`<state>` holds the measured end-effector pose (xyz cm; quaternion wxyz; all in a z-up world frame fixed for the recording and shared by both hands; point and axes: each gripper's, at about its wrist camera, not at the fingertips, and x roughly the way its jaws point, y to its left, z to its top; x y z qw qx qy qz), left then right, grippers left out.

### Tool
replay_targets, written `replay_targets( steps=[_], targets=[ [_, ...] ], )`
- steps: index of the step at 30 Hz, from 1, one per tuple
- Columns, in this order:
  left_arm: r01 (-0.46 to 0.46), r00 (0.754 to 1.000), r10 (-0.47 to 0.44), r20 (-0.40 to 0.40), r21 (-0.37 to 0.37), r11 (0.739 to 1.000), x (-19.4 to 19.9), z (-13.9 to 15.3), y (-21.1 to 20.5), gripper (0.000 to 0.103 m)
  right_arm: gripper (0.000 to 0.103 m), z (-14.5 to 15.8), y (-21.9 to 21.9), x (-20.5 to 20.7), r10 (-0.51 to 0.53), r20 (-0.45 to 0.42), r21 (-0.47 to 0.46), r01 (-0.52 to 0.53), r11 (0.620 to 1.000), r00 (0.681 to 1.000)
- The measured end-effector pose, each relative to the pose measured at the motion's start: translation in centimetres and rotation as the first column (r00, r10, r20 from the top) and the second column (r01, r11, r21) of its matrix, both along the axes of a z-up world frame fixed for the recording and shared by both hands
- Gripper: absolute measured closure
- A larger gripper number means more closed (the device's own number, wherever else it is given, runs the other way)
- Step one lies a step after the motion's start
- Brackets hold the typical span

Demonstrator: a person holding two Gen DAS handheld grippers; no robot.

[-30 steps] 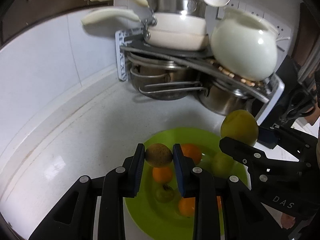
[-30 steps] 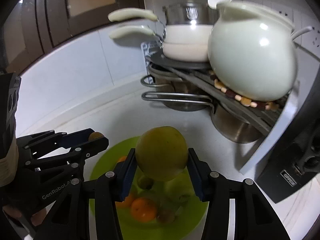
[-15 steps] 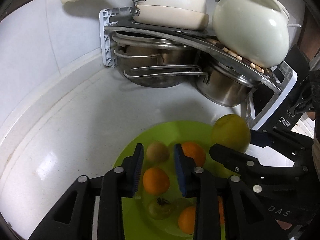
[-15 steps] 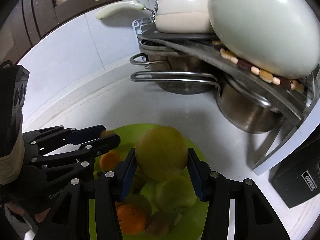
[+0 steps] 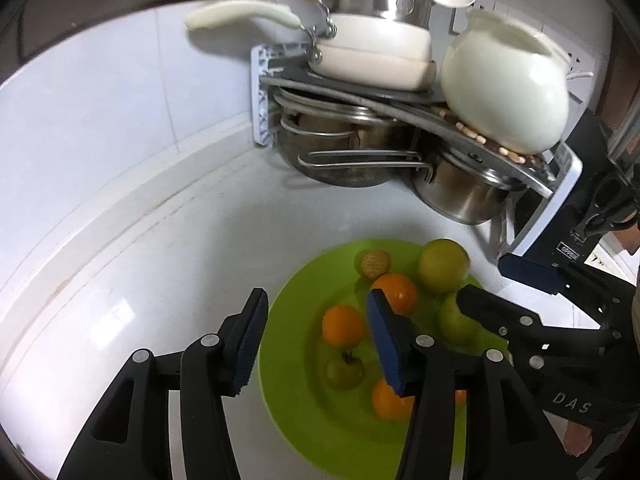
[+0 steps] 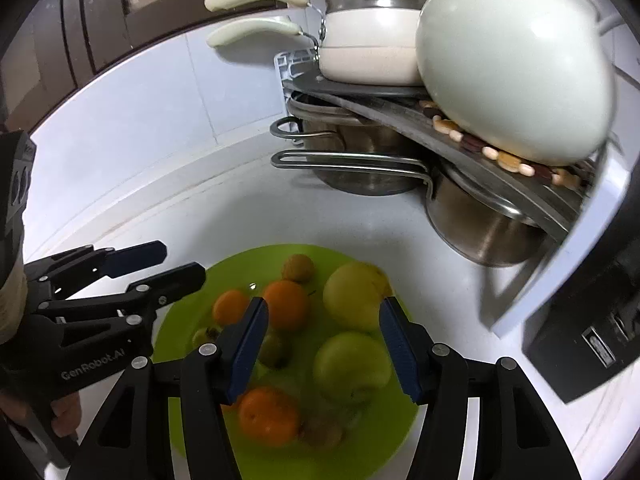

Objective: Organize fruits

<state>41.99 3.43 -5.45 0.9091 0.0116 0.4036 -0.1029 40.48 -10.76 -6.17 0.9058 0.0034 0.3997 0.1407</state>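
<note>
A lime-green plate (image 5: 296,304) (image 6: 192,304) on the white counter holds several fruits. A small brown fruit (image 5: 376,264) (image 6: 298,268) lies at its far side, with a large yellow-green fruit (image 5: 443,266) (image 6: 354,294) to its right. Oranges (image 5: 343,326) (image 6: 286,304) and a green apple (image 6: 352,366) lie nearer. My left gripper (image 5: 316,336) is open and empty above the plate's left part. My right gripper (image 6: 322,344) is open and empty above the plate, just behind the large yellow-green fruit.
A corner rack (image 5: 400,108) stands behind the plate with steel pots (image 6: 480,224), a cream pan (image 5: 372,52) and a white round pot (image 5: 508,92) on it. A black box (image 6: 592,336) stands at the right. White tiled walls close the corner.
My left gripper let go of the small brown fruit and my right gripper let go of the large yellow-green fruit. Both fruits now lie on the plate, and both grippers opened and drew back.
</note>
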Motion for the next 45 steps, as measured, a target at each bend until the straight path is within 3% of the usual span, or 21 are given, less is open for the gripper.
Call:
replay_targets(
  steps=[8, 18, 31, 45],
  targets=[
    [-0.046, 0.997, 0.046, 0.066, 0.007, 0.999, -5.4, 2.7, 0.1, 0.044, 0.036, 2.9, -0.6, -5.1, -0.03, 0.098, -0.01, 0.031, 0.999, 0.995],
    [-0.107, 0.979, 0.104, 0.178, 0.009, 0.994, -12.6, 4.7, 1.4, 0.018, 0.023, 5.0, -1.1, -12.3, -0.104, 0.196, -0.007, 0.107, 0.994, 0.975],
    [-0.047, 0.969, 0.035, 0.243, 0.047, 0.998, -20.0, 5.8, 2.7, 0.011, 0.016, 5.6, -1.3, -21.1, -0.26, 0.237, 0.034, 0.26, 0.965, 0.936],
    [-0.099, 0.953, 0.088, 0.291, 0.022, 0.995, -28.5, 7.5, 1.6, 0.002, 0.013, 7.5, -2.5, -28.2, -0.195, 0.284, 0.032, 0.194, 0.98, 0.939]
  ],
)
